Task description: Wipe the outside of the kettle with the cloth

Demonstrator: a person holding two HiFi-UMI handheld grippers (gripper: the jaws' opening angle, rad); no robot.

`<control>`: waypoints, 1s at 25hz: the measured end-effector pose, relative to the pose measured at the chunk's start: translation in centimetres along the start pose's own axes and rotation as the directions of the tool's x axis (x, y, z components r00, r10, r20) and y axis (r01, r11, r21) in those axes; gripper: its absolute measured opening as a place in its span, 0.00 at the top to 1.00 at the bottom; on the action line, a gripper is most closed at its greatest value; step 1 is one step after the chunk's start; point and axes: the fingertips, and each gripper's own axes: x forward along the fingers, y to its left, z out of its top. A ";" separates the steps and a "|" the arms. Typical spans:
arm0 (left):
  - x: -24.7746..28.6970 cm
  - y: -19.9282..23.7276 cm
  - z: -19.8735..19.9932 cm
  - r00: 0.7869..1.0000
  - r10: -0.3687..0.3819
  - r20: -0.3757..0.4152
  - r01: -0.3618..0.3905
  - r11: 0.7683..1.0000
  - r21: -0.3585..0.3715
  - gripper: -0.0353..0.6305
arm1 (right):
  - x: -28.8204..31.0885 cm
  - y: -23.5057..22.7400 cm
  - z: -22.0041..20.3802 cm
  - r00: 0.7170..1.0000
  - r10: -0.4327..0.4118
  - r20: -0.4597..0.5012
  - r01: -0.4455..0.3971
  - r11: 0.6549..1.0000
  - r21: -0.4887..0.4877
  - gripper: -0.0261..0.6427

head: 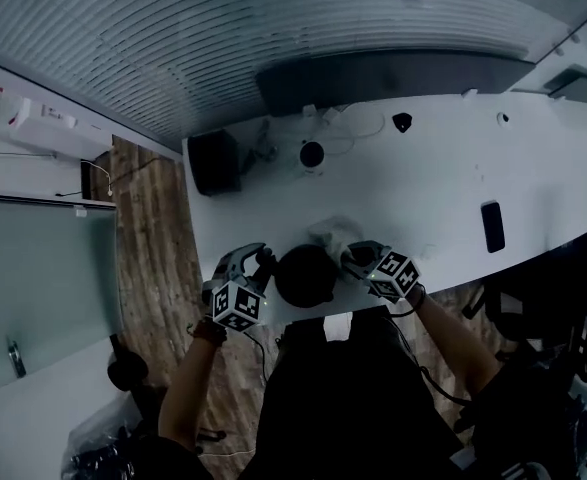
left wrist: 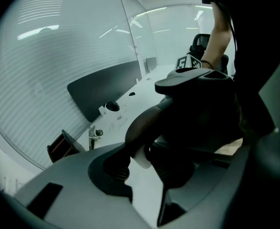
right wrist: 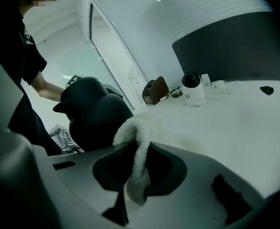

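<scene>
White desk bears black kettle, handle clamped by left claw; right claw pinches cloth.

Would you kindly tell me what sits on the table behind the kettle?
The cloth lies bunched just behind the kettle, pinched in the right claw. Farther back stands a small black-and-white device. The kettle hides the table patch beneath itself.

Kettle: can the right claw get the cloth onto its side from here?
Probably yes. The right claw grips the white cloth, and the black kettle stands just beyond it with nothing between.
</scene>
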 end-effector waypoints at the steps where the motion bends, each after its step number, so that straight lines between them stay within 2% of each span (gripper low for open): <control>1: 0.2 0.0 0.0 1.000 -0.005 -0.009 0.005 1.000 0.009 0.75 | -0.6 0.0 0.7 1.000 0.007 0.011 -0.006 1.000 -0.013 0.89; 3: 0.6 0.2 0.4 0.999 -0.032 -0.011 0.033 0.999 0.039 0.75 | -2.8 0.3 4.5 0.996 0.025 0.083 -0.020 0.997 -0.072 0.89; 5: 0.7 0.3 0.6 0.997 -0.073 -0.005 0.073 0.995 0.075 0.75 | -4.4 1.8 9.1 0.985 0.087 0.148 -0.063 0.985 -0.163 0.89; 7: 0.8 0.5 0.8 0.994 -0.110 0.001 0.109 0.988 0.105 0.75 | -4.3 3.9 11.9 0.974 0.172 0.149 -0.132 0.960 -0.246 0.89; 9: 1.1 0.5 1.1 0.991 -0.135 0.000 0.134 0.983 0.127 0.75 | -2.9 5.4 12.2 0.967 0.231 0.106 -0.192 0.938 -0.289 0.89; 11: 1.3 0.5 1.4 0.988 -0.154 -0.010 0.154 0.977 0.145 0.75 | -1.3 5.0 11.3 0.966 0.241 0.097 -0.210 0.944 -0.253 0.89; 14: 1.7 0.6 1.7 0.984 -0.178 -0.019 0.179 0.969 0.172 0.75 | 0.7 1.6 9.0 0.977 0.192 0.098 -0.183 0.979 -0.090 0.89; 17: 2.2 0.9 2.0 0.981 -0.189 -0.029 0.191 0.960 0.205 0.75 | 3.4 -1.6 3.1 0.992 0.123 -0.021 -0.123 0.992 0.018 0.89; 19: 2.5 0.8 2.4 0.978 -0.206 -0.041 0.210 0.949 0.235 0.75 | 3.6 -2.3 1.3 0.993 0.107 -0.045 -0.104 0.993 0.064 0.89; 22: 2.9 0.8 3.0 0.968 -0.245 -0.061 0.253 0.925 0.282 0.75 | 0.6 -1.0 6.2 0.990 0.112 0.083 -0.115 0.993 0.031 0.89; 24: 3.1 0.9 3.2 0.960 -0.270 -0.074 0.279 0.906 0.319 0.75 | -1.3 1.6 11.1 0.972 0.175 0.157 -0.167 0.984 -0.063 0.89; 25: 3.2 0.9 3.3 0.956 -0.283 -0.081 0.294 0.894 0.340 0.75 | -1.8 3.1 12.8 0.963 0.214 0.163 -0.196 0.973 -0.121 0.89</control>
